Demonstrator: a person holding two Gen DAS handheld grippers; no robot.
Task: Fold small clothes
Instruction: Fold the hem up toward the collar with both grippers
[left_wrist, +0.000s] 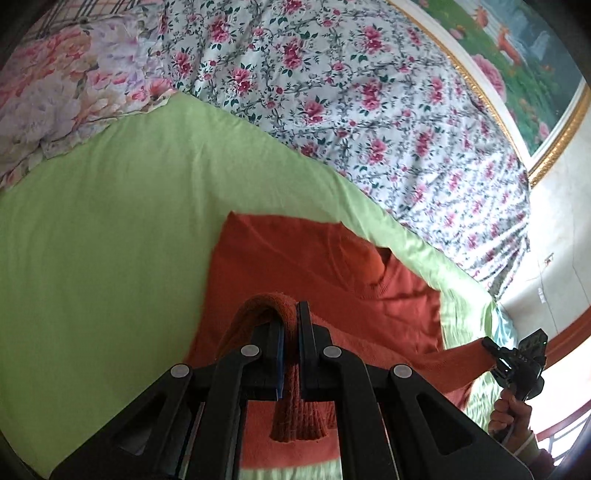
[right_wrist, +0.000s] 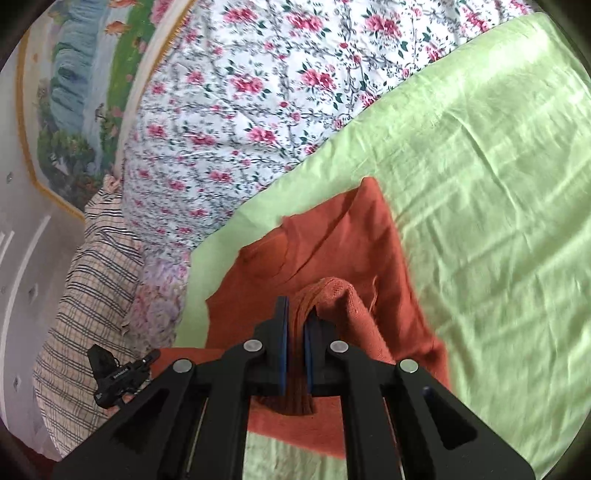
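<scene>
A rust-orange knit sweater (left_wrist: 295, 258) lies on a light green sheet (left_wrist: 110, 221); it also shows in the right wrist view (right_wrist: 332, 240). My left gripper (left_wrist: 290, 317) is shut on a ribbed sleeve cuff (left_wrist: 295, 417) of the sweater, lifted above the body. My right gripper (right_wrist: 295, 317) is shut on the other sleeve cuff (right_wrist: 332, 295). The right gripper also appears at the right edge of the left wrist view (left_wrist: 517, 365), pulling its sleeve taut. The left gripper shows at the left of the right wrist view (right_wrist: 118, 373).
A floral quilt (left_wrist: 351, 92) is bunched along the far side of the green sheet (right_wrist: 498, 184). A pink floral pillow (left_wrist: 48, 92) and a plaid pillow (right_wrist: 85, 314) lie at the bed's end. A framed painting (left_wrist: 517, 55) hangs on the wall.
</scene>
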